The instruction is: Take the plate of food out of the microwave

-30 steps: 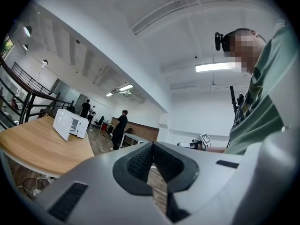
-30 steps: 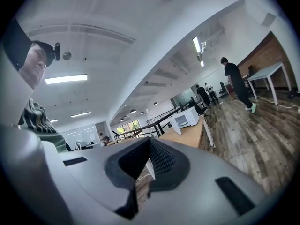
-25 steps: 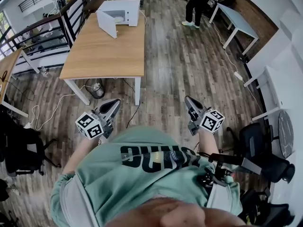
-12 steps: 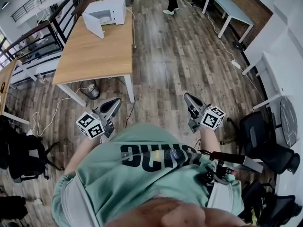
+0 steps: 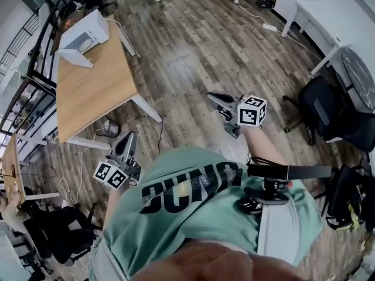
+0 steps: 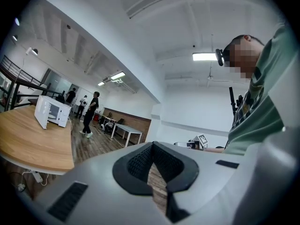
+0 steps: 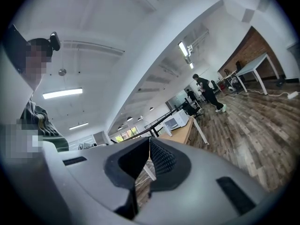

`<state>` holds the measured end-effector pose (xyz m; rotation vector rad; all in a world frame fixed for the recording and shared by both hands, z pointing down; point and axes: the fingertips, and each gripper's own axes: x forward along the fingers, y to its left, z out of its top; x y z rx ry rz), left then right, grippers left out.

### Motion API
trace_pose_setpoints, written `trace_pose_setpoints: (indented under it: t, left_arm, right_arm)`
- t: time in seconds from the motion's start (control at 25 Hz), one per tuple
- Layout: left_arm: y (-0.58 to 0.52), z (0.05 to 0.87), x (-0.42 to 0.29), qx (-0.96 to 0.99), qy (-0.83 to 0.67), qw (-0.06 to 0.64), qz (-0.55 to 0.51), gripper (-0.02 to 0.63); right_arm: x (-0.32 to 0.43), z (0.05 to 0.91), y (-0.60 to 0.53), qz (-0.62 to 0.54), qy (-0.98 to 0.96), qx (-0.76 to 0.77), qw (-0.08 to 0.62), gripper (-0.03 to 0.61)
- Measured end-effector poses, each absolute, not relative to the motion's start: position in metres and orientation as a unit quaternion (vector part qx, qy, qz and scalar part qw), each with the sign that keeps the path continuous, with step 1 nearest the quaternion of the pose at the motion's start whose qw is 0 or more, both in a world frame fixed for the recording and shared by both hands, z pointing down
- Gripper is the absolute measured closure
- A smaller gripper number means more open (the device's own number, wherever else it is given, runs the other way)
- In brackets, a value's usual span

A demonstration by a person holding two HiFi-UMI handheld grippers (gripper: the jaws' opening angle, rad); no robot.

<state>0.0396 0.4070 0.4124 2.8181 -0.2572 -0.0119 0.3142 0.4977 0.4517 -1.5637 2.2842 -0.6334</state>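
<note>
A white microwave (image 5: 85,33) with its door swung open stands at the far end of a long wooden table (image 5: 88,89), well away from me. It also shows small in the left gripper view as the microwave (image 6: 52,110) and in the right gripper view as the microwave (image 7: 177,121). I cannot make out a plate inside it. My left gripper (image 5: 129,137) hangs low by my hip, shut and empty, its tips (image 6: 151,147) meeting. My right gripper (image 5: 212,96) is held out in front of my chest, pointing left, shut with nothing in it (image 7: 149,142).
A person (image 6: 89,114) walks on the wood floor beyond the table. A black office chair (image 5: 319,107) and white desks (image 5: 319,16) stand to my right. A metal railing (image 5: 35,69) runs along the table's far side. Cables and a bin (image 5: 106,126) lie under the table.
The head view has swung, so the table and microwave now sit at the upper left. My right gripper has risen and turned to point left. Both grippers stay shut.
</note>
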Motion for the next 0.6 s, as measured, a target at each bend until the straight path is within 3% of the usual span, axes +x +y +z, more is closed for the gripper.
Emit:
trace_pose_setpoints:
  t: [0.32,0.6]
  left_arm:
    - [0.373,0.428,0.035,0.982,-0.075,0.171,-0.009,0.610]
    - [0.281,0.427,-0.019,0.979,-0.049,0.191,-0.042,0.609]
  right_arm:
    - [0.304,0.463,0.469,-0.241,0.784,-0.553,0.147,0.572]
    - [0.240,0.439,0.382,-0.231,0.782,-0.562,0.141,0.572]
